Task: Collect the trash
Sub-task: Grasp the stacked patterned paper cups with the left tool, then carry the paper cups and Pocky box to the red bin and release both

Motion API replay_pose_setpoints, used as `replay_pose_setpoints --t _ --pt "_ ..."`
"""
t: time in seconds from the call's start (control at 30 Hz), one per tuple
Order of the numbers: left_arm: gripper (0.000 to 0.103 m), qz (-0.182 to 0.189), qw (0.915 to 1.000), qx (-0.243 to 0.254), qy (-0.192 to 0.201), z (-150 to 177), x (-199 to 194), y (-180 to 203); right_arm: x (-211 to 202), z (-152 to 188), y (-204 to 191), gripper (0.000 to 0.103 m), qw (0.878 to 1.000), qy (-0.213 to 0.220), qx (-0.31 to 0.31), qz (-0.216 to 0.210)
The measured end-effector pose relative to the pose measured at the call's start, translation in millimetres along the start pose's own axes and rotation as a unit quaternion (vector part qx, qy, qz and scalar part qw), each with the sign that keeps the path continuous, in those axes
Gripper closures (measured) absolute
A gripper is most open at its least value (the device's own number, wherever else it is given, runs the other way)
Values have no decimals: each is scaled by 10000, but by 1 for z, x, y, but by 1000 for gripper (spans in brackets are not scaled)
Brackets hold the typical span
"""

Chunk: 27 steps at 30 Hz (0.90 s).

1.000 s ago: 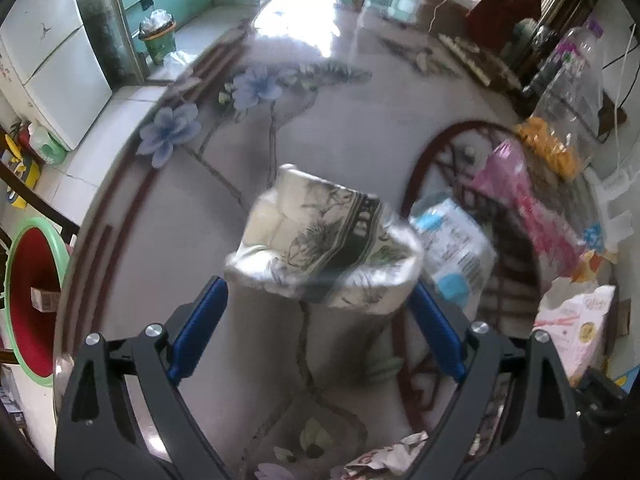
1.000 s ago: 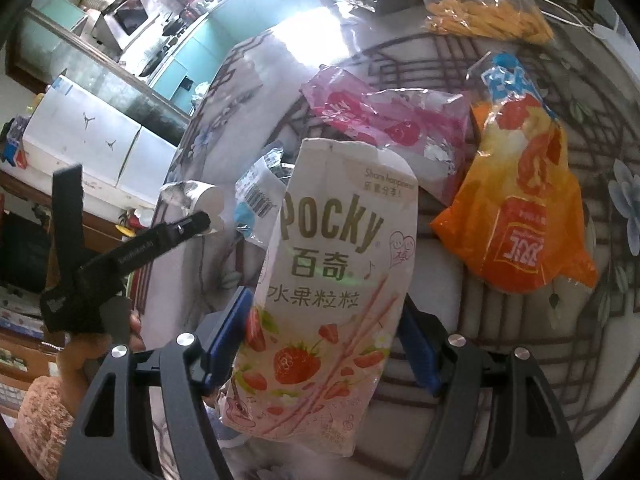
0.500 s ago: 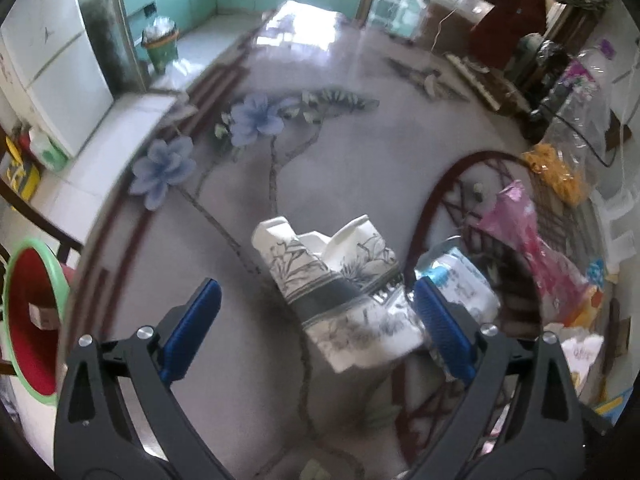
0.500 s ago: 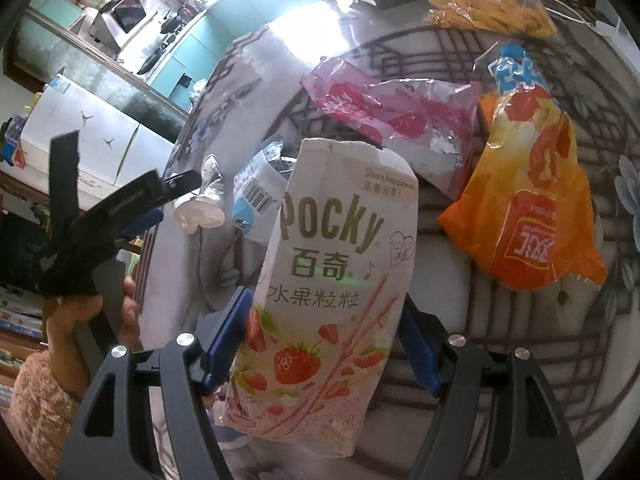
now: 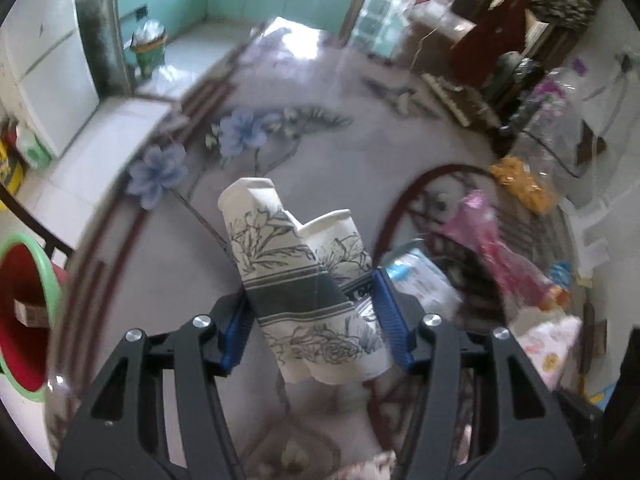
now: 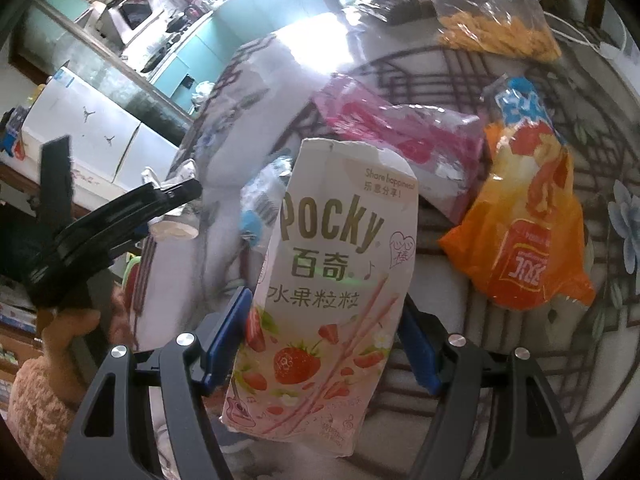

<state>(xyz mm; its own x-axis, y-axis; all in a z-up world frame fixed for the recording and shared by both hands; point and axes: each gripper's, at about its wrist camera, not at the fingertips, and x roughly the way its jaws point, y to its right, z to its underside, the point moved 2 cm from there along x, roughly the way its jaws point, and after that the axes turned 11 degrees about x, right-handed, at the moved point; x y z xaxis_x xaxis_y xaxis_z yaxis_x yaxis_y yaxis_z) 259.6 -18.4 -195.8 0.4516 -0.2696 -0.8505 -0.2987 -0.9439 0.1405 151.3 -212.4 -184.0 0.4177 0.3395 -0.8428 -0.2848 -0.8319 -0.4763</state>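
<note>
**Both grippers loaded with trash above the desk**

Left wrist view: the left gripper (image 5: 316, 316) has its jaws clenched on a crushed paper cup (image 5: 304, 276), held at centre frame above the desk (image 5: 360, 152). The cup is white with grey flower drawings and a dark band; it is folded into two lobes, with both rim ends pointing toward the upper frame. At the left edge sits a red bin with a green rim (image 5: 24, 292), lower than the desk.

Right wrist view: the right gripper (image 6: 324, 344) has its jaws clamped on a pink snack box (image 6: 328, 280) printed with strawberries, upright at centre frame; its torn top flap stands open. Still lying on the desk are a pink wrapper (image 6: 400, 132) at upper centre, an orange bag (image 6: 528, 232) at right, a blue-and-white packet (image 6: 260, 208) partly hidden behind the box, and a clear bag of yellow snacks (image 6: 496, 36) at the top.

Risks, as judged from these views: the cup is creased and springy, gripped across its lower half only, so it could slip or rotate out if the grip loosens in transit. The box is light and hollow; a hard squeeze may buckle it, and crumbs could spill from the open top if it tips. With both grippers full, nothing more can be picked up until one load is dropped in the bin.
</note>
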Motion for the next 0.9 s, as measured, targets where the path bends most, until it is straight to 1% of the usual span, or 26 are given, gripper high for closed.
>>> replay_pose_setpoints --t 0.07,0.23,0.4,0.5,0.7,0.8,0.9 --pt "48 25 9998 124 171 5 -25 6 -4 4 -8 34 9999 28 -111 -29" --pt "48 143 9991 238 321 24 -65 14 -15 14 -25 34 9993 152 -317 -90" --pt "48 175 9988 190 415 50 -104 14 -40 29 -40 34 9974 467 -554 -45" --pt "48 187 9982 168 539 58 -122 12 -50 36 -41 34 9971 533 -536 -26" --pt "48 -103 9958 292 861 71 -162 10 -73 46 -58 34 9941 816 -710 -88" --pt "48 -268 9943 318 981 79 -177 7 -76 51 -66 34 9932 849 -787 -106" --pt "48 -314 9936 233 1061 85 -186 0 -82 55 -75 34 9919 896 -884 -160"
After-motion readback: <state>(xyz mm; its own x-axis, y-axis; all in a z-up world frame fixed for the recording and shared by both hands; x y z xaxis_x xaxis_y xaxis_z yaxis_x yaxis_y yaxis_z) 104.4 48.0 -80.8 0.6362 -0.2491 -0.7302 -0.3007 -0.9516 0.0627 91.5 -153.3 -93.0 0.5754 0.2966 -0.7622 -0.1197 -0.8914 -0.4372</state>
